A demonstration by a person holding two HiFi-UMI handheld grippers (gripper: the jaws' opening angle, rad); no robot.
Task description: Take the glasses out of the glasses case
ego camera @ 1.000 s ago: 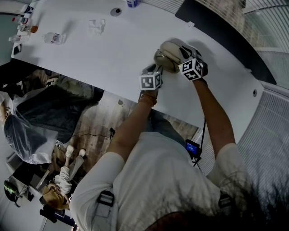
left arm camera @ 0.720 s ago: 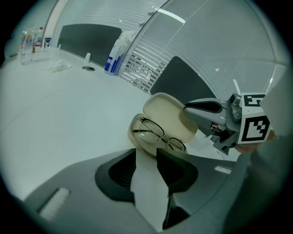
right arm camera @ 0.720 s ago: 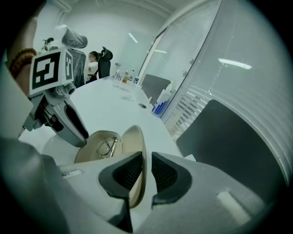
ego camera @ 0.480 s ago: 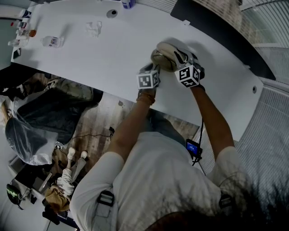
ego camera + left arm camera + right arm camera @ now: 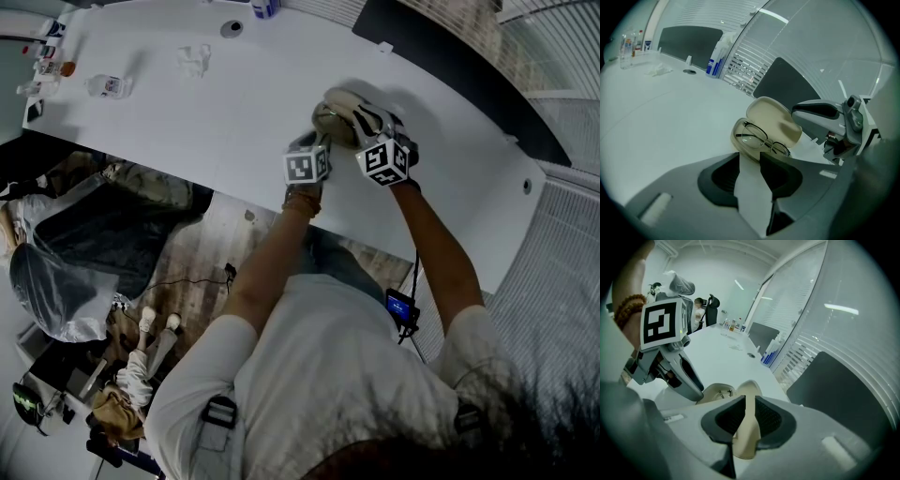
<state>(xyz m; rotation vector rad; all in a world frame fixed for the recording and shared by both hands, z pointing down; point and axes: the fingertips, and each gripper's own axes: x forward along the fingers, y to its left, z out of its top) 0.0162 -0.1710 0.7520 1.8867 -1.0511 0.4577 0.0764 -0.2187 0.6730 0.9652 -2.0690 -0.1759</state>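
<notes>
Clearly the glasses case (image 5: 342,111) stands open on the white table (image 5: 187,103), right of centre near the top of the head view. The glasses (image 5: 761,139) lie in its lower shell (image 5: 737,137), not yet lifted. The right gripper (image 5: 744,401) is clamped on the raised lid (image 5: 774,118), whose beige edge runs between its jaws, so that hand is occupied. The left gripper (image 5: 750,157) has its jaws a little apart with only bare table between them. The shell's near rim sits right at their tips, though whether they touch it cannot be told. From that gripper the glasses lie straight ahead, just past the tips, their long axis crosswise, slanting from upper left to lower right in its view. The left gripper looks the nearer and freer one for the pick.
</notes>
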